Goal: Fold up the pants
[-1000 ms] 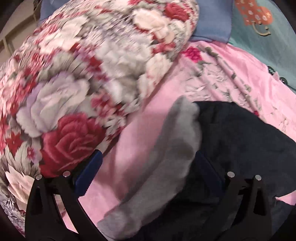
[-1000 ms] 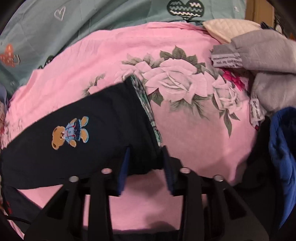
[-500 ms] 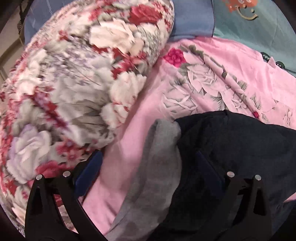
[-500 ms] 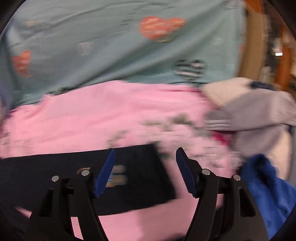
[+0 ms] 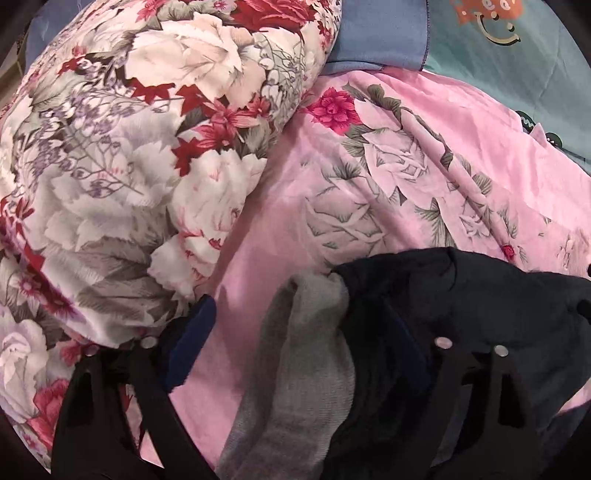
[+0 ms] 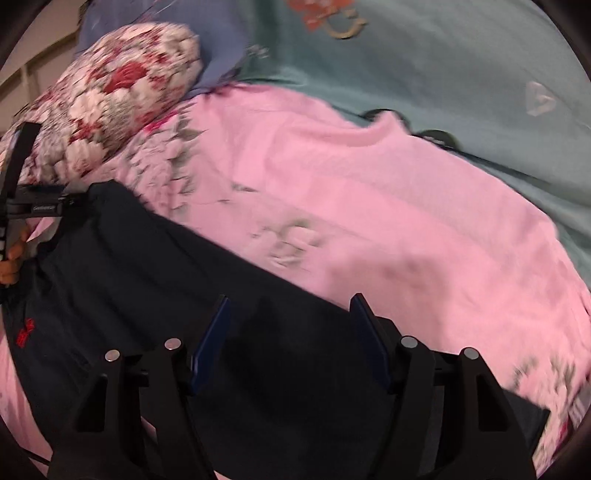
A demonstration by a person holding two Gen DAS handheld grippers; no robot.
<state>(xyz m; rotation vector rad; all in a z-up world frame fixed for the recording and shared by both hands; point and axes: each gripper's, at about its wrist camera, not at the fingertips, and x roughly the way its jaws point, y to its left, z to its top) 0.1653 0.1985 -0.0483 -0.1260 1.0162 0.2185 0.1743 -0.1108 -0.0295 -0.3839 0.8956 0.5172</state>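
Observation:
Dark navy pants [image 6: 147, 280] lie spread on a pink floral blanket [image 6: 369, 206]. In the left wrist view the pants [image 5: 461, 314] show their grey inner lining [image 5: 306, 350] turned out at one end. My left gripper [image 5: 295, 332] is open, its jaws wide apart around that lined end without pinching it. My right gripper [image 6: 290, 336] is open and empty, hovering over the pants' far edge. The left gripper also shows at the left edge of the right wrist view [image 6: 22, 206].
A large floral pillow [image 5: 129, 166] lies close to the left gripper's left finger. A blue cushion [image 5: 380, 33] and a teal patterned sheet [image 6: 443, 66] lie behind the pink blanket.
My right gripper has let go of the pant leg, opened, and swung left over the pants' middle. My left gripper stayed open and moved slightly back from the lined end.

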